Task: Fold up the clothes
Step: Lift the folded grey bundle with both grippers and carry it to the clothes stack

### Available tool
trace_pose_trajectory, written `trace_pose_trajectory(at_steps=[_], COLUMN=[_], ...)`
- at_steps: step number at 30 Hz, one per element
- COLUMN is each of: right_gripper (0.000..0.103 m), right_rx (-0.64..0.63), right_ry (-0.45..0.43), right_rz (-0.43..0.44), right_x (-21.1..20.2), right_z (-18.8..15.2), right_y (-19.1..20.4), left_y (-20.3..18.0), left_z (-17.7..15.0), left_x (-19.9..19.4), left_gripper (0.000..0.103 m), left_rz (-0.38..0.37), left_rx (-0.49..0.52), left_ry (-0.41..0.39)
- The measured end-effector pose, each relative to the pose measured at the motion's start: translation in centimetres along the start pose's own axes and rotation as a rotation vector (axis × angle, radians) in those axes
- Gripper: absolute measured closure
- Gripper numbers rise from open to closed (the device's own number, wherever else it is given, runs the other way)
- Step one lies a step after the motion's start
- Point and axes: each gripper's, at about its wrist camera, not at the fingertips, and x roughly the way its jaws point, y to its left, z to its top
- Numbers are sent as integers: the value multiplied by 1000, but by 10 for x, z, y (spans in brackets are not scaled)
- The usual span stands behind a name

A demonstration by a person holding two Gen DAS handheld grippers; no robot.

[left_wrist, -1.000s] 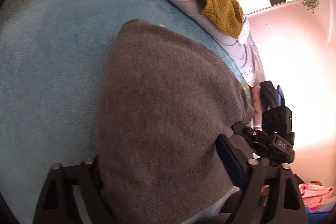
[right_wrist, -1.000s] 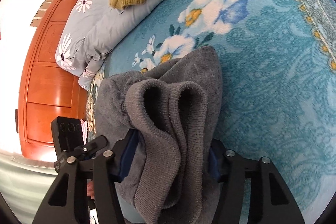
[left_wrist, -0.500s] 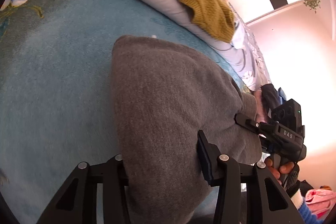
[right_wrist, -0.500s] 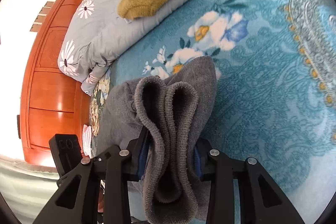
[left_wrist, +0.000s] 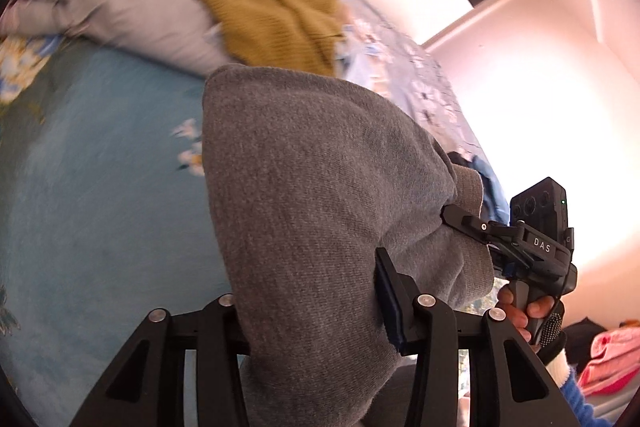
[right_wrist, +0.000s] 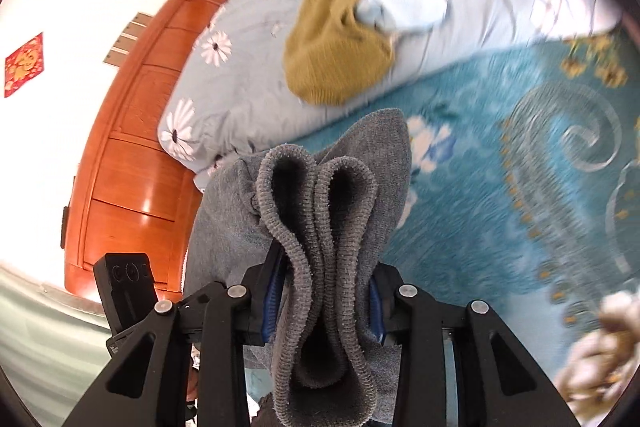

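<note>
A folded grey knit sweater (left_wrist: 312,187) hangs lifted above the blue floral blanket (left_wrist: 100,187). My left gripper (left_wrist: 312,307) is shut on one bunched edge of it; the cloth hides its left finger. In the right wrist view, my right gripper (right_wrist: 324,299) is shut on the sweater's doubled ribbed hem (right_wrist: 320,227), which loops up between the blue pads. The right gripper (left_wrist: 532,247), held by a hand, also shows at the sweater's right end in the left wrist view. The left gripper's body (right_wrist: 128,283) appears at lower left of the right wrist view.
A mustard knit sweater (right_wrist: 336,47) and a pale blue garment (right_wrist: 404,3) lie on a grey daisy-print duvet (right_wrist: 208,107) behind the blanket. A wooden cabinet (right_wrist: 132,147) stands at left. Pink cloth (left_wrist: 612,351) lies at lower right.
Both grippers narrowed onto the grey sweater, then rose with it. It now hangs off the blanket, and more of the duvet and wall is in view.
</note>
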Motion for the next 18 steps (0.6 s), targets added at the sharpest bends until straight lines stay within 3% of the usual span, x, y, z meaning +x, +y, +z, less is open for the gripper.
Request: trace_pose_trajectory(at_steps=[5,18], right_gripper=[66,66], right_rx=[-27,-26], right_ry=[-68,-250], right_rz=[-14,-137], right_x=[-66,-254], right_z=[10,62], right_y=[-11,-69], left_y=[-62,-241], left_z=[9,56], left_x=[16,121], left_gripper=[54,55], left_rz=[-54,-241], left_rx=[62,257], left_ry=[17,123])
